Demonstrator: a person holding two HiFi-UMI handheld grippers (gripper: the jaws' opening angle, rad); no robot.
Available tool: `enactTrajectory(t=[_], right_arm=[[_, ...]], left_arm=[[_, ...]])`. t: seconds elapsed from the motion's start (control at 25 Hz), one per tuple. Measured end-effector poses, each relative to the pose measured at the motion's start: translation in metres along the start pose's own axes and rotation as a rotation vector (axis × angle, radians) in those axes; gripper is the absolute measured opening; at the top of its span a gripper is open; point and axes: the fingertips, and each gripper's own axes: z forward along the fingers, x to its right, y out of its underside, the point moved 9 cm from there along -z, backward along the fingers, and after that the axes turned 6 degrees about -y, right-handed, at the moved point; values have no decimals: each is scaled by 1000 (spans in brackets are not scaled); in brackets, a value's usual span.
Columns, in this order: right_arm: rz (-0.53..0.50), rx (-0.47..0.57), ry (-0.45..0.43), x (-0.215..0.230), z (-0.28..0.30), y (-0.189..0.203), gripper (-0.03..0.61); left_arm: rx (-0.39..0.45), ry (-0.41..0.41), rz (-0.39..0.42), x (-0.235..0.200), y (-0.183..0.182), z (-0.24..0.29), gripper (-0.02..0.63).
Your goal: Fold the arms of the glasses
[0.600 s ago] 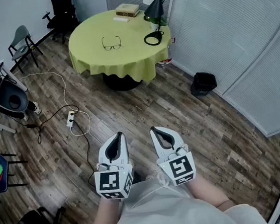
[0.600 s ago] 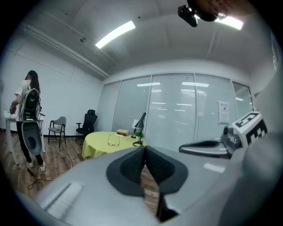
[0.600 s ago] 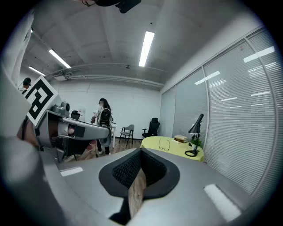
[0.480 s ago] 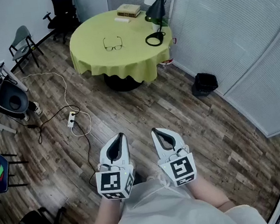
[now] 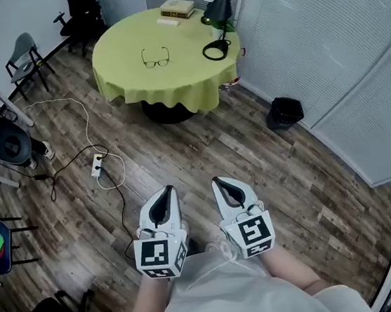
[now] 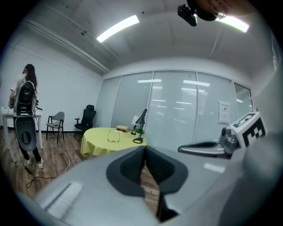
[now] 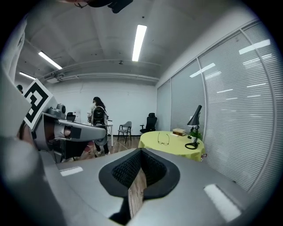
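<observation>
A wide stretch of wood-plank floor [image 5: 202, 151] lies open between the person and the round table [image 5: 119, 83]. It is bounded on the right by glass panels with slatted blinds [image 5: 308, 39], and on the left a white cable with a power strip [image 5: 98, 168] trails over the planks. A yellow-green cloth hangs in soft folds round the table's edge. The glasses [image 5: 156, 58] rest near its middle (thin dark frame, arms spread out), with a black lamp [image 5: 219, 14] and a book [image 5: 176, 7] toward the far rim. 1 small black bin [image 5: 286, 112] stands by the glass, its inside too dark to read. The left gripper [image 5: 167, 187] and right gripper [image 5: 216, 180], smooth grey shells with ribbed black pads, sit low, side by side and well apart from the table. Both pairs of jaws are closed tip to tip on nothing.
</observation>
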Motion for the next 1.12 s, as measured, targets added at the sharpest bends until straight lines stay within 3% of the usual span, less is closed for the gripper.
enactTrajectory(t=[0.64, 1.12], right_arm=[[39, -64, 46, 7, 139, -22, -1], [-14, -122, 25, 33, 219, -39, 0]], left_arm=[[-13, 42, -36, -124, -20, 87, 6], [-30, -19, -80, -189, -21, 139, 6]])
